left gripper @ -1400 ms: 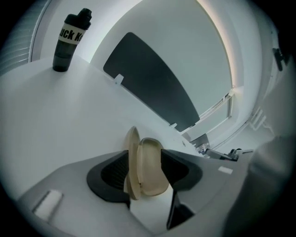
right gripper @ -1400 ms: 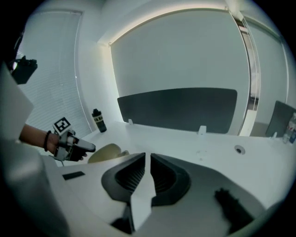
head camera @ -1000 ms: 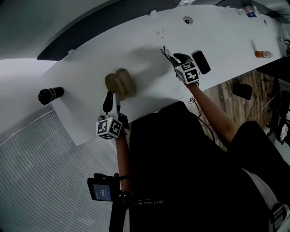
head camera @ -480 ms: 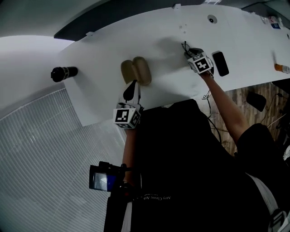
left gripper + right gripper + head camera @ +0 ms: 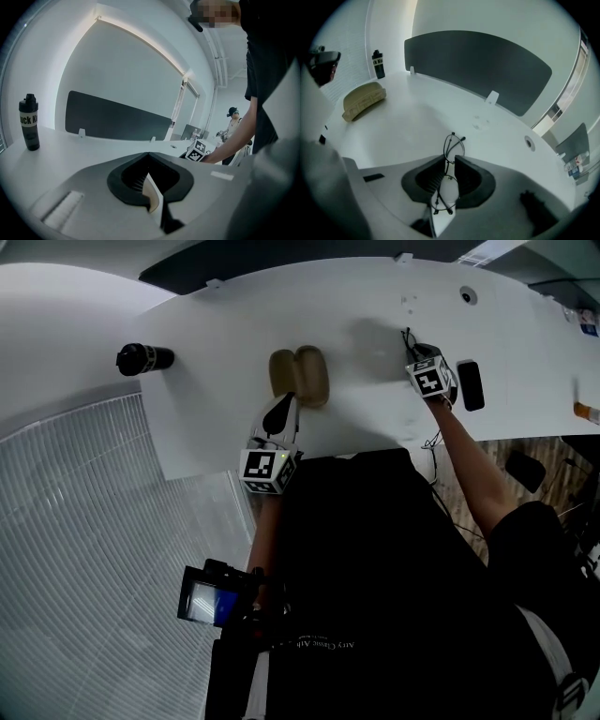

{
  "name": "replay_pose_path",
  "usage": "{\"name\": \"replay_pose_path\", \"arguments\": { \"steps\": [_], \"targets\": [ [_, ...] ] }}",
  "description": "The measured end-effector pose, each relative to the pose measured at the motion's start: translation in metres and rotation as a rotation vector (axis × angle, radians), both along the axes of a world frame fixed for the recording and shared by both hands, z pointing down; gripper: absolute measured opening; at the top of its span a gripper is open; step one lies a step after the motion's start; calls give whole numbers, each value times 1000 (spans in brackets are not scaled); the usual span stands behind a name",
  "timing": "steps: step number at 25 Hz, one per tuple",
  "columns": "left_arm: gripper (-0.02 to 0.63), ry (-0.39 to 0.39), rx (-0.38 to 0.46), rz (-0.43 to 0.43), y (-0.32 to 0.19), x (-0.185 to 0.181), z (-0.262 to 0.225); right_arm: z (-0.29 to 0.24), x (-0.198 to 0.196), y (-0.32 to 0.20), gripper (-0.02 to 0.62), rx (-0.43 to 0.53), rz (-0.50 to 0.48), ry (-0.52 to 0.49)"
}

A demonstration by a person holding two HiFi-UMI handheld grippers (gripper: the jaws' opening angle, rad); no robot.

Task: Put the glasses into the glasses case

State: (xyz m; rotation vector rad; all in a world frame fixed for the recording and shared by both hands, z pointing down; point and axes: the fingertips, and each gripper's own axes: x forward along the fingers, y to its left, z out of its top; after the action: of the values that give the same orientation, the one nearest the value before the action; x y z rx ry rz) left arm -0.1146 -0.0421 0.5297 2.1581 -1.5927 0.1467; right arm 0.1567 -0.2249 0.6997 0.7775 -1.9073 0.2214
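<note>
Glasses (image 5: 454, 145) laid on table (image 5: 375, 296), at its right, clamped between the jaws of right gripper (image 5: 450, 158), just closed in on them; open tan case (image 5: 300, 376) set well apart, leftward; left gripper (image 5: 149, 157) held shut, tip by the case's near edge.

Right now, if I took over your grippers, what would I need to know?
Left gripper: shut on the case's near edge.
Right gripper: jaws have just been closing and now pinch the glasses, on the table, apart from the case.
Done: both grips.
Left: lift the glasses, carry them to the case, put them in.
</note>
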Motion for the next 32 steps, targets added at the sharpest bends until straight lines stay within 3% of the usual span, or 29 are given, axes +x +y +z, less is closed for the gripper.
{"name": "replay_pose_path", "arguments": {
  "steps": [4, 11, 20, 23, 27, 29, 30, 32],
  "targets": [
    [8, -5, -3, -6, 2, -7, 0, -11, -4, -1, 21, 67, 1, 4],
    [8, 23, -2, -9, -1, -11, 4, -26, -3, 2, 18, 97, 13, 9],
    [8, 64, 13, -20, -3, -13, 5, -90, -23, 10, 18, 147, 103, -188],
    [9, 80, 21, -37, -2, -21, 4, -115, -32, 8, 18, 74, 247, -381],
    [9, 80, 11, -79, 2, -38, 3, -134, -38, 9, 18, -142, 621, -883],
    [8, 83, 16, -95, 7, -48, 3, -142, -42, 12, 18, -205, 779, -1147],
    [8, 86, 23, -100, 10, -53, 3, -143, -43, 15, 18, -234, 851, -1255],
    [8, 85, 27, -115, 14, -63, 3, -134, -45, 23, 18, -300, 975, -1379]
  ]
}}
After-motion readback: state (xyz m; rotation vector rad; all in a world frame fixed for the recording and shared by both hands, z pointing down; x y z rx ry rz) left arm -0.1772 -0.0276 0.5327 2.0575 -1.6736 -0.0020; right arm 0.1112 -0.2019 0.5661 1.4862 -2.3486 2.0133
